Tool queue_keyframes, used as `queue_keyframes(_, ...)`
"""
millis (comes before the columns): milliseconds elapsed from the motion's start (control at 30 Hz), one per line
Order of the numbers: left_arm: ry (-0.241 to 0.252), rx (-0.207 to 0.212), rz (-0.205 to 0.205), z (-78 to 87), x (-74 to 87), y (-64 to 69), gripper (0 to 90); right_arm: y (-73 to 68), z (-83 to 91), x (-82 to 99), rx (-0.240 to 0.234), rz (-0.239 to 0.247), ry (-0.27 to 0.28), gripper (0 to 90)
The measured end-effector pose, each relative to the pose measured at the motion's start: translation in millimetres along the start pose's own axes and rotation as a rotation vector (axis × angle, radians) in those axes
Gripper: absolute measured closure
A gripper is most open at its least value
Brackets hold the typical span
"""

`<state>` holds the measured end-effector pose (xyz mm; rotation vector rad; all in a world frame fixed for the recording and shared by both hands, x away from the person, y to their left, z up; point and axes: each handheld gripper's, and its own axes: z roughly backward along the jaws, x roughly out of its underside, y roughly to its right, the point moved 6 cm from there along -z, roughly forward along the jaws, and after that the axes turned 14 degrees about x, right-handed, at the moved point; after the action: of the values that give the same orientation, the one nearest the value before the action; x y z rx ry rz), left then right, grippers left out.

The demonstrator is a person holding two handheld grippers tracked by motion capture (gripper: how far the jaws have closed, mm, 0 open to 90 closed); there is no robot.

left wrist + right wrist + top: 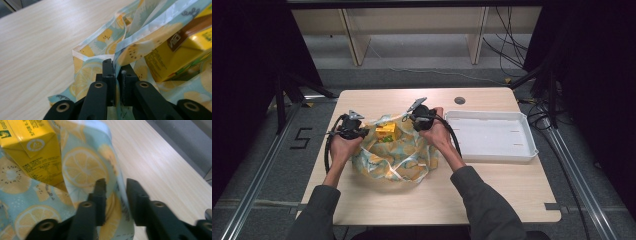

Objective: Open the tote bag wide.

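At the centre of the high view a lemon-print bag (pixel 398 156) lies crumpled on the wooden table (pixel 507 190), a yellow carton (pixel 386 132) sitting in it. The left gripper (pixel 117 72) is clamped on the bag's edge — the right gripper (pixel 115 185) stands parted around another fold. A white tray (pixel 492 136) sits right of centre.

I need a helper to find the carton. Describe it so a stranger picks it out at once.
On the wooden table, left of the white tray, lies a lemon-print bag held between two grippers. The carton sits in the bag's open mouth: a boxy, bright yellow pack, the only solid-coloured thing against that print.
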<state>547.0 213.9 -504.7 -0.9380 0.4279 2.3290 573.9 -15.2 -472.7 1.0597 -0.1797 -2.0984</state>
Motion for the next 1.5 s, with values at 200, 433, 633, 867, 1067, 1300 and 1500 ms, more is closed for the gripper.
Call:
queue_keyframes(200,-0.005,-0.001,0.007,-2.2,4.5,-2.0,84.1,7.6,26.1,-4.3,-0.011,-0.05,0.103,55.6)
queue_keyframes(433,0.002,0.007,0.022,0.5,9.1,-2.1,82.1,8.7,29.6,-1.2,-0.027,-0.028,0.141,90.0)
queue_keyframes(633,0.005,0.01,0.015,4.3,12.7,-3.6,81.8,4.2,17.7,-0.1,-0.037,-0.06,0.143,86.2)
queue_keyframes(867,-0.014,0.01,0.022,6.1,17.6,-5.3,82.5,-0.1,28.5,-11.2,-0.068,-0.118,0.176,60.8)
queue_keyframes(1067,0.008,0.023,0.008,10.1,15.7,-2.9,79.0,-0.6,12.7,-5.2,-0.04,-0.089,0.128,90.0)
queue_keyframes(1300,0.006,0.027,0.012,6.2,16.6,-1.8,79.2,-5.1,-12.5,14.2,0.012,-0.038,-0.021,90.0)
queue_keyframes(1500,-0.013,0.029,0.022,-0.7,18.6,-2.8,80.2,-19.8,-18.7,26.3,0.013,0.021,-0.078,90.0)
